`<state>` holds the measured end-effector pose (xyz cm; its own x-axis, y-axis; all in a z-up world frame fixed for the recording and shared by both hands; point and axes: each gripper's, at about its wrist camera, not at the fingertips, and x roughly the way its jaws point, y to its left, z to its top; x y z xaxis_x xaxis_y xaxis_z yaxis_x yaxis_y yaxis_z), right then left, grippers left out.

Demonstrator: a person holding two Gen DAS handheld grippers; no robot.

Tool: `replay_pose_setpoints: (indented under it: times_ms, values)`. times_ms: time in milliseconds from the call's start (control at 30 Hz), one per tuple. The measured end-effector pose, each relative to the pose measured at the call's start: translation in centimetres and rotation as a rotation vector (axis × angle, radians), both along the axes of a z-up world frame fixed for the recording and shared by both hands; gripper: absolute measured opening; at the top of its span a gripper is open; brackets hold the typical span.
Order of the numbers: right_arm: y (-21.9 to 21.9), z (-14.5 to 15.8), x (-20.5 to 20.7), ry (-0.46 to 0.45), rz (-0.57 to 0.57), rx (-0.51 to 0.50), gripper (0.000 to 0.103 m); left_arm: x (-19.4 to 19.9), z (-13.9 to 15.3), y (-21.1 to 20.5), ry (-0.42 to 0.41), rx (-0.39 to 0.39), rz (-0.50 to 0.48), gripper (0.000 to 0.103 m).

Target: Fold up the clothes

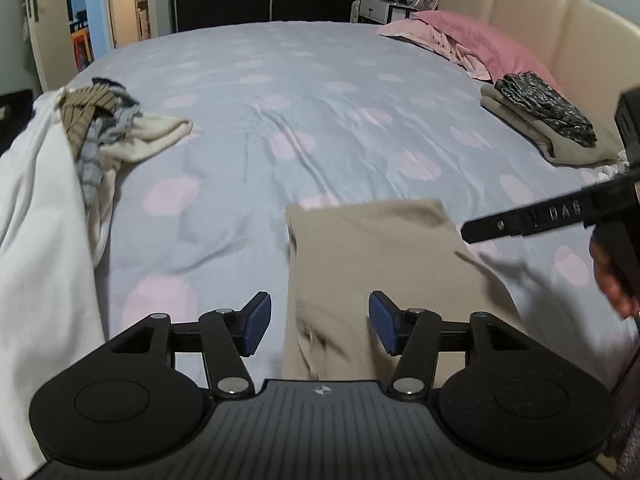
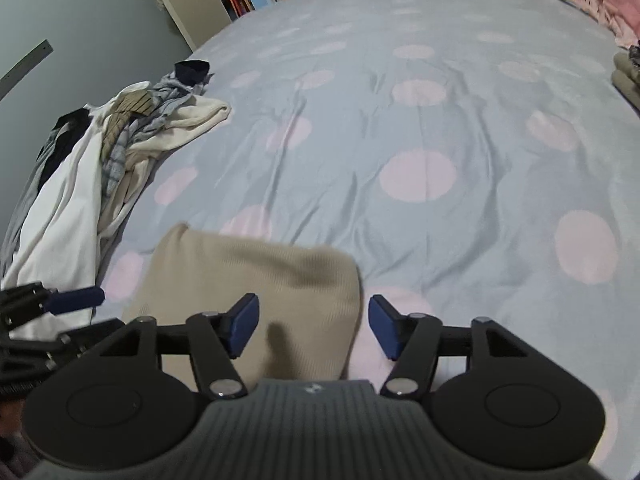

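Left tool [image 1: 319, 322] and right tool [image 2: 313, 326] seemingly gape, empty.

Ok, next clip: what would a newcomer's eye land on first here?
Probably the folded beige garment lying on the dotted blue bedspread, right before the open left gripper and open right gripper. Next, the heap of unfolded clothes at the bed's left edge, and the folded stack near the headboard.
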<state>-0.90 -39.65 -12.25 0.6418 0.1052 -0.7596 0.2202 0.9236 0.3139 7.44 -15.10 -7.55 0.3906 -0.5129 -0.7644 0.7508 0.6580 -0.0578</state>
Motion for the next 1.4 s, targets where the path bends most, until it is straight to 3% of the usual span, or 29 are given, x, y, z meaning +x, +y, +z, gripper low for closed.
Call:
replay_pose_setpoints:
  times_ms: [133, 233, 333, 567, 667, 767, 933, 1133, 1400]
  values:
    - [2.5, -0.6, -2.7, 0.014, 0.043, -0.045, 0.064, -1.1, -0.6, 0.6, 0.008, 0.033, 0.005, 0.05]
    - [4.2, -1.5, -4.5, 0.018, 0.023, -0.01, 0.064, -0.8, -1.6, 0.9, 0.047, 0.034, 0.047, 0.053]
    - [4.9, -2.7, -6.0, 0.023, -0.071, 0.052, 0.078, 0.2, -2.6, 1.6, 0.141, -0.004, 0.098, 0.06]
    - [3.6, -5.2, -6.8, 0.068, -0.053, 0.187, 0.079, 2.9, -6.2, 2.3, 0.388, -0.044, 0.164, 0.077]
    - [3.1, -5.2, -6.9, 0.072, -0.064, 0.227, 0.079, 3.1, -5.9, 2.5, 0.397, -0.058, 0.164, 0.073]
    - [3.3, -4.4, -7.0, 0.045, -0.048, 0.204, 0.079, 2.5, -4.8, 2.5, 0.345, -0.081, 0.136, 0.066]
    - [2.4, -3.7, -6.6, 0.014, -0.046, 0.198, 0.079, 2.4, -4.5, 1.6, 0.32, -0.094, 0.109, 0.067]
    - [0.2, -4.5, -5.3, 0.054, -0.113, 0.358, 0.08, 3.5, -5.7, 1.2, 0.387, -0.102, 0.116, 0.071]
    - [0.0, -6.1, -3.7, 0.064, -0.111, 0.413, 0.081, 4.8, -7.4, 1.0, 0.434, -0.154, 0.083, 0.076]
